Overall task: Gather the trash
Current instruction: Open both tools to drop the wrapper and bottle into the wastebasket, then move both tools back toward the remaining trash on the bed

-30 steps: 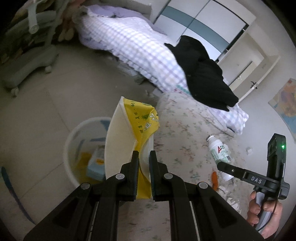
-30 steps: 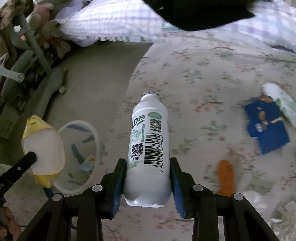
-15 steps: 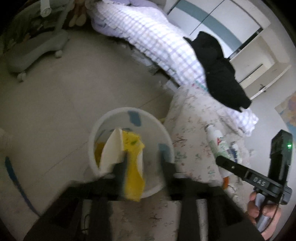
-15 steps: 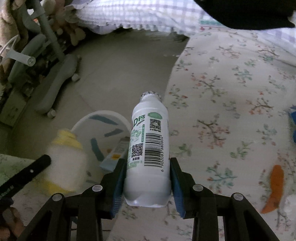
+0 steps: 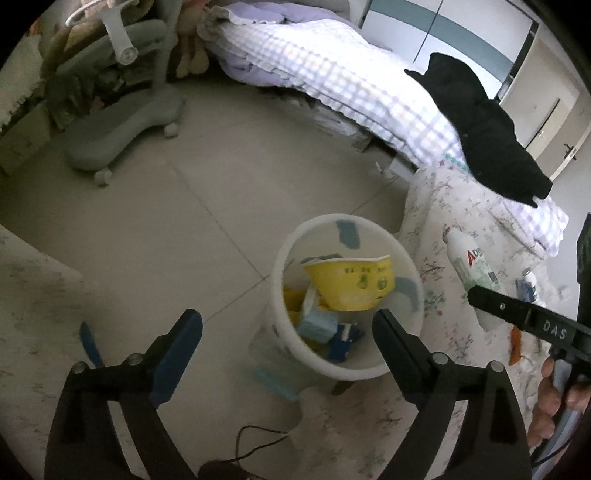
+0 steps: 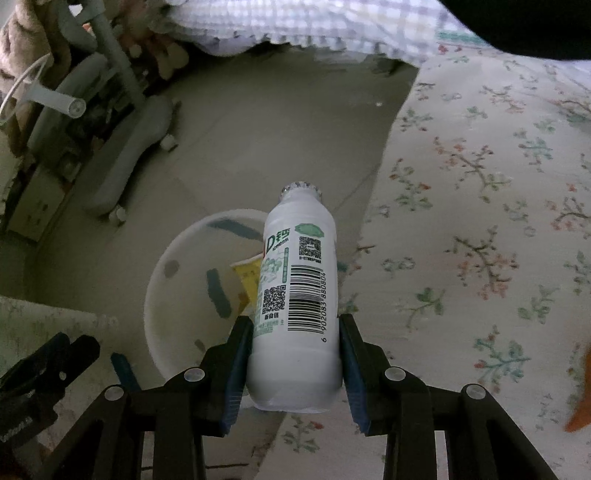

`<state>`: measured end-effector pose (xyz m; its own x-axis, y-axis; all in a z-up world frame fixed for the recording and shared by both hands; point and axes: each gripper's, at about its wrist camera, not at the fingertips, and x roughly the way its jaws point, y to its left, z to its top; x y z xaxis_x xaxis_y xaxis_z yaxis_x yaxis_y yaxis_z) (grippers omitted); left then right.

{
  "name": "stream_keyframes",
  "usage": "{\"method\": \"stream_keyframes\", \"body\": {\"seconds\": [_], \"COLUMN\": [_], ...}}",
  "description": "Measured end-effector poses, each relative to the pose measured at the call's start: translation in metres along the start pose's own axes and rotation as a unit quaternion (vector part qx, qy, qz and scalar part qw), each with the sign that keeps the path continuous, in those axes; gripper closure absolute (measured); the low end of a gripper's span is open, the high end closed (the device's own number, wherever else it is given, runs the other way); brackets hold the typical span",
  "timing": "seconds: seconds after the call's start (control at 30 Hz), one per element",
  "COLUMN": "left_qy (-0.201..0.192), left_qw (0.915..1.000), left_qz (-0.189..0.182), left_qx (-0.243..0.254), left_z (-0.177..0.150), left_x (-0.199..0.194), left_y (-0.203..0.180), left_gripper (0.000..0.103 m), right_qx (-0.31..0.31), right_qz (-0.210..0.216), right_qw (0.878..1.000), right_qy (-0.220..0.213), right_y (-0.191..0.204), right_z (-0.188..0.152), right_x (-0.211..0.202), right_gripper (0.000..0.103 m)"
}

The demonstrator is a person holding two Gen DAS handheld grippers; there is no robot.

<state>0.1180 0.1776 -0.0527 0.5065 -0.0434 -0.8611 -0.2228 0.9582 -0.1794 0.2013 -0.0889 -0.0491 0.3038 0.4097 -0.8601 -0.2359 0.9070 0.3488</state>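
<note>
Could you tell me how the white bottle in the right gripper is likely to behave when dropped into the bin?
The bottle looks like light plastic, unlikely to break. Round, so it may roll off the yellow cup in the bin.

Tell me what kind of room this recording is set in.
Most likely a bedroom in a home. A bed with a checked quilt runs along the far side, wardrobe doors stand behind it, and a small white waste bin sits on the tiled floor beside a floral bedspread.
</note>
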Motion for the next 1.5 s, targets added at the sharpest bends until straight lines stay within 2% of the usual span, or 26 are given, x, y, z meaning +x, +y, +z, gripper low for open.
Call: {"method": "stream_keyframes", "body": {"seconds": [0.2, 0.27, 0.3, 0.5, 0.8, 0.97, 1.07, 1.23, 1.33, 1.5], "left_qy": [0.001, 0.003, 0.004, 0.007, 0.004, 0.008, 0.008, 0.007, 0.01, 0.017], "left_qw": [0.9999, 0.9998, 0.9998, 0.9996, 0.9994, 0.9989, 0.9985, 0.9975, 0.9963, 0.9941], "left_qz": [0.013, 0.019, 0.02, 0.021, 0.004, -0.009, -0.03, -0.052, -0.062, -0.075], "left_qx": [0.003, 0.005, 0.007, 0.019, 0.035, 0.046, 0.045, 0.049, 0.059, 0.077], "left_z": [-0.005, -0.007, -0.008, -0.014, -0.019, -0.023, -0.027, -0.031, -0.034, -0.042], "left_x": [-0.007, -0.007, -0.008, -0.013, -0.025, -0.028, -0.03, -0.032, -0.032, -0.031], "left_y": [0.008, 0.01, 0.012, 0.013, -0.002, -0.017, -0.028, -0.046, -0.061, -0.086], "left_gripper": [0.008, 0.008, 0.008, 0.008, 0.008, 0.007, 0.007, 0.007, 0.0, 0.0], "right_qx": [-0.006, -0.002, -0.002, -0.024, -0.028, -0.023, -0.012, 0.018, 0.04, 0.053], "right_qz": [0.035, 0.049, 0.051, 0.023, -0.012, -0.038, -0.053, -0.073, -0.093, -0.115], "right_qw": [0.999, 0.999, 0.999, 0.999, 0.999, 0.998, 0.998, 0.996, 0.994, 0.992], "right_qy": [-0.007, -0.008, -0.012, -0.019, -0.031, -0.043, -0.045, -0.041, -0.036, -0.028], "right_y": [0.015, 0.018, 0.019, 0.025, 0.003, -0.026, -0.047, -0.096, -0.126, -0.166], "right_z": [0.001, 0.001, 0.001, -0.001, -0.008, -0.019, -0.027, -0.044, -0.055, -0.077], "right_x": [0.01, 0.011, 0.01, 0.0, -0.033, -0.065, -0.082, -0.109, -0.123, -0.143], "right_gripper": [0.061, 0.049, 0.047, 0.045, 0.033, 0.028, 0.024, 0.022, 0.022, 0.022]}}
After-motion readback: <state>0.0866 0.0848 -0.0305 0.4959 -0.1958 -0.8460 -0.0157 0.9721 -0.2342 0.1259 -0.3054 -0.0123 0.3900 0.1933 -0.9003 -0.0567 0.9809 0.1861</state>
